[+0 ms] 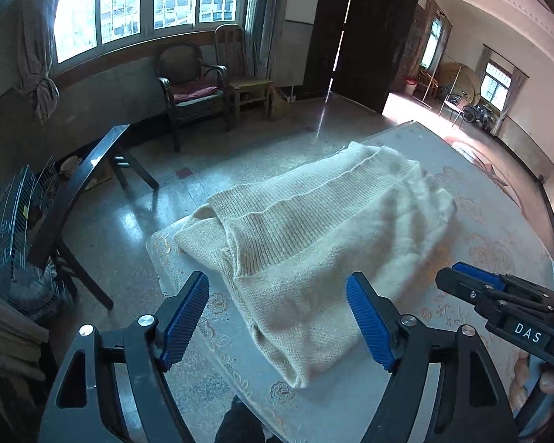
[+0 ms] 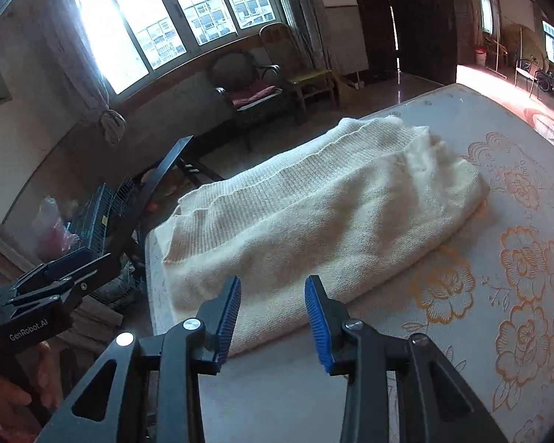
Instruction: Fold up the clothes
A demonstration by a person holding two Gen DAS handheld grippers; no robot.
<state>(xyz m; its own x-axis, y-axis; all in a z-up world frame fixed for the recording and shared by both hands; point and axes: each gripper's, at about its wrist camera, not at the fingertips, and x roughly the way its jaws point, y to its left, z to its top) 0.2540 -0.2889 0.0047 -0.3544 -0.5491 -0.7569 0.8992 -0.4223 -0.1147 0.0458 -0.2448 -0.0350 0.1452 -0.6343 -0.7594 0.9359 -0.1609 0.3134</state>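
Observation:
A cream knitted sweater (image 1: 314, 229) lies folded into a long bundle on the table with a white, orange-flowered cloth (image 1: 480, 243). Its ribbed hem layer lies on top. My left gripper (image 1: 277, 291) hovers open above the near end of the sweater, nothing between its blue pads. In the right wrist view the same sweater (image 2: 314, 214) stretches away from my right gripper (image 2: 273, 288), which is open just over the sweater's near edge and holds nothing. The right gripper (image 1: 472, 277) shows at the right of the left wrist view; the left gripper (image 2: 55, 269) at the left of the right wrist view.
The table's left edge (image 2: 151, 288) drops to a polished floor. A dark bench (image 1: 88, 173) and a wire cage (image 1: 11, 214) stand to the left. Two chairs (image 1: 192, 85) sit under the windows. A dark wardrobe (image 1: 365, 29) stands at the back.

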